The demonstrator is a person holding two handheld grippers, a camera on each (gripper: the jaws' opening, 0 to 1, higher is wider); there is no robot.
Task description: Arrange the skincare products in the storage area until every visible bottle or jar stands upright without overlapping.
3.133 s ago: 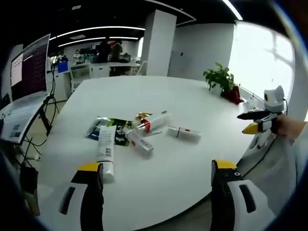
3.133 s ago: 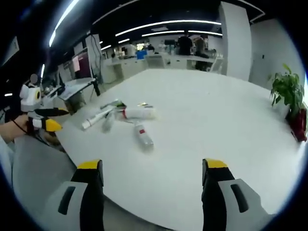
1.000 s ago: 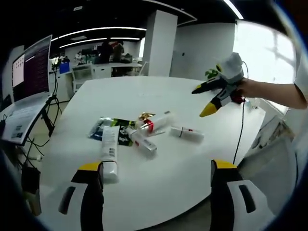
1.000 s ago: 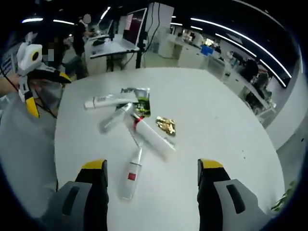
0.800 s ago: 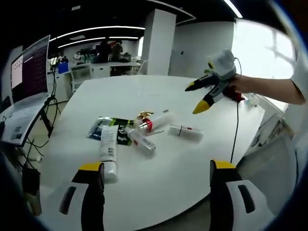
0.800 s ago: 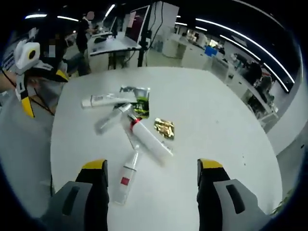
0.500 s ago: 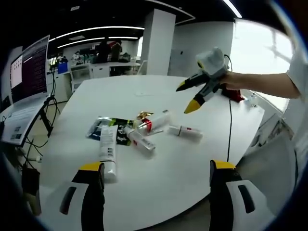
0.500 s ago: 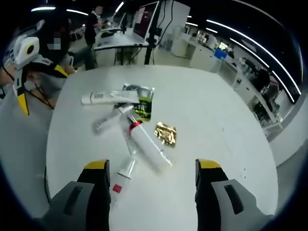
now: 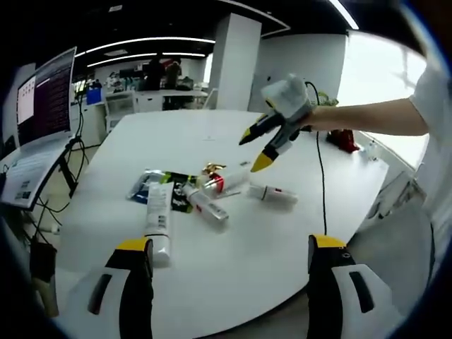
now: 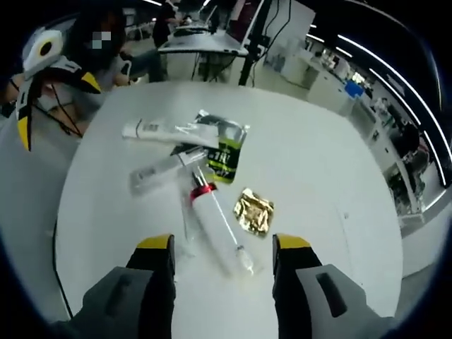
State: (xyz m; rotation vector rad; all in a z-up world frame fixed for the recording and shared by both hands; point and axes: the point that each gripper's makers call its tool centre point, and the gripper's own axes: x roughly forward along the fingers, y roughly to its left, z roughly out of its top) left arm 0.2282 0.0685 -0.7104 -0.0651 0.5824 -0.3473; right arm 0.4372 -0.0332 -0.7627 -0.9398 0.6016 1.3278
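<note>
Skincare items lie flat in a heap on the white table (image 9: pixel 282 233). In the left gripper view I see a white tube (image 9: pixel 157 222), a green sachet (image 9: pixel 173 192), a red-capped white bottle (image 9: pixel 227 180), a smaller bottle (image 9: pixel 206 206), a gold packet (image 9: pixel 210 169) and a small red-labelled tube (image 9: pixel 272 195). My left gripper (image 9: pixel 229 244) stands open short of the near table edge. My right gripper (image 9: pixel 256 148) hovers open over the heap. In the right gripper view, the right gripper (image 10: pixel 223 244) is just above the red-capped bottle (image 10: pixel 215 226), beside the gold packet (image 10: pixel 254 210), green sachet (image 10: pixel 224 150) and white tube (image 10: pixel 166 131).
A monitor (image 9: pixel 42 99) on a stand is left of the table, with cables below it. A potted plant (image 9: pixel 346 138) sits at the table's far right. The right half of the table (image 10: pixel 332 176) is bare. Desks and people are in the background.
My right gripper has swung in from the right and come down over the heap, closing on the red-capped bottle. The left gripper and the products have stayed put.
</note>
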